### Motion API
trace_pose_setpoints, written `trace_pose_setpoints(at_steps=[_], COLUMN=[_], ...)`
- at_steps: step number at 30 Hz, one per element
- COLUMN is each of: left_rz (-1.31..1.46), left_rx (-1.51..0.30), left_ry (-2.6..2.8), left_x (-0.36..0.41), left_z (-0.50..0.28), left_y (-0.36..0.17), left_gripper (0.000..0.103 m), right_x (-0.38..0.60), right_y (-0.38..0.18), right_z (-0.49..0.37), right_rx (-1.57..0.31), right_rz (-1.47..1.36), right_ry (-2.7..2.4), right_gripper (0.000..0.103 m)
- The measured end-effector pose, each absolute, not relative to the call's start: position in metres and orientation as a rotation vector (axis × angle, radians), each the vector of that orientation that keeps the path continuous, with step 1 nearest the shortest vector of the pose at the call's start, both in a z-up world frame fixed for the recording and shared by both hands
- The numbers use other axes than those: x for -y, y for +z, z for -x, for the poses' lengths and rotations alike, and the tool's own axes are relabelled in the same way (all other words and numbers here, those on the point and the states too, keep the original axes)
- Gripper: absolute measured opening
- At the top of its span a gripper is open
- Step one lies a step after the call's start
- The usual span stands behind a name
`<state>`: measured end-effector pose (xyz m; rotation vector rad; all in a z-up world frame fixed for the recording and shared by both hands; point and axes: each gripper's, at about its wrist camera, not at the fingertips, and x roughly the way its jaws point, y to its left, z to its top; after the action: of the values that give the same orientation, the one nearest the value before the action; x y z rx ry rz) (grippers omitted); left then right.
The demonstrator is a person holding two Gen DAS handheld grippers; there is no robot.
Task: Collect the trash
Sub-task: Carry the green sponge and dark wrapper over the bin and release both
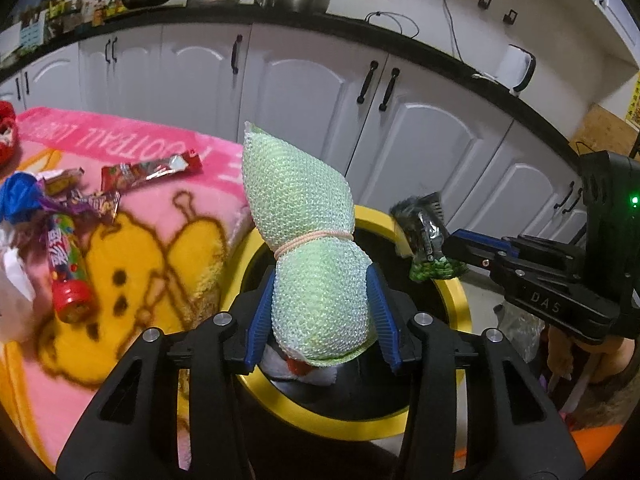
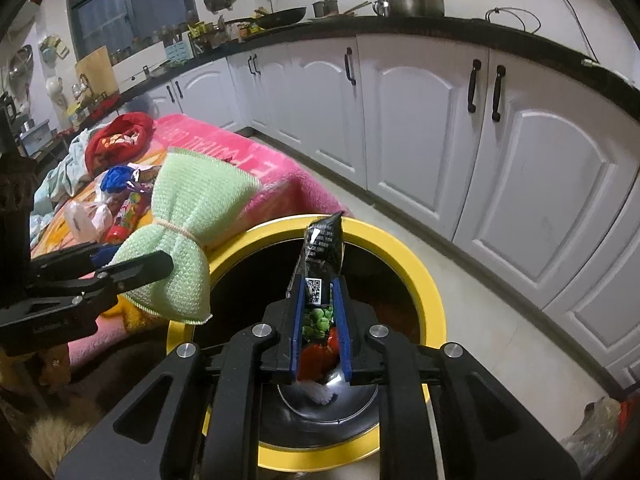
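Observation:
My left gripper [image 1: 320, 300] is shut on a green mesh cloth bundle [image 1: 304, 220] tied with a rubber band, held over the yellow-rimmed black bin [image 1: 456, 300]. It also shows in the right wrist view [image 2: 188, 232]. My right gripper [image 2: 320, 304] is shut on a black snack packet with green peas [image 2: 320, 264], held above the bin [image 2: 400, 248]. That packet shows in the left wrist view [image 1: 428, 240]. Red and white trash lies inside the bin.
A pink blanket [image 1: 120, 248] covers the table left of the bin, with a red wrapper [image 1: 152, 170], a candy tube [image 1: 66, 272], a blue wad [image 1: 18, 196] and a plastic bag [image 2: 88, 216]. White cabinets [image 2: 480, 140] stand behind.

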<state>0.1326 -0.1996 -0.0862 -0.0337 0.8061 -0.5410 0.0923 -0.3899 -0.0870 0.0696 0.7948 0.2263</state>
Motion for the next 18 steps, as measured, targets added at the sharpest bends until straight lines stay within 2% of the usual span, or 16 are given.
trace_pose_setpoints(at_steps=[2,3,4,8,11,15,18], left_rz=[0.040,0.048,0.059,0.080,0.092,0.097,0.098], left_rx=[-0.814,-0.819,-0.824,-0.814,-0.801,-0.774,-0.751], left_ry=[-0.528,-0.524,-0.512,-0.485,-0.471,-0.455,-0.435], left_x=[0.198,0.196,0.193,0.184,0.178,0.173,0.168], left_z=[-0.134,-0.135,-0.137,-0.137,-0.136,-0.133,-0.131], left_y=[-0.088,-0.089,-0.090,-0.088,-0.084,-0.077,-0.071], left_gripper=[0.044,0.053,0.058,0.073,0.075,0.085,0.086], right_x=[0.391,0.391,0.393,0.396,0.396,0.393,0.388], right_y=[-0.089,-0.090,-0.090,-0.091,-0.088,-0.082,-0.075], right_z=[-0.096,-0.096,-0.097,-0.097,-0.096,-0.096,-0.095], right_rx=[-0.805,-0.806,-0.805,-0.803,-0.796,-0.778,-0.759], right_rz=[-0.081,-0.086,-0.094,-0.103,-0.105,-0.098,-0.085], right_ry=[0.227,0.223,0.220,0.209,0.206,0.211,0.222], right_gripper=[0.021,0.030,0.033,0.035,0.036,0.041,0.043])
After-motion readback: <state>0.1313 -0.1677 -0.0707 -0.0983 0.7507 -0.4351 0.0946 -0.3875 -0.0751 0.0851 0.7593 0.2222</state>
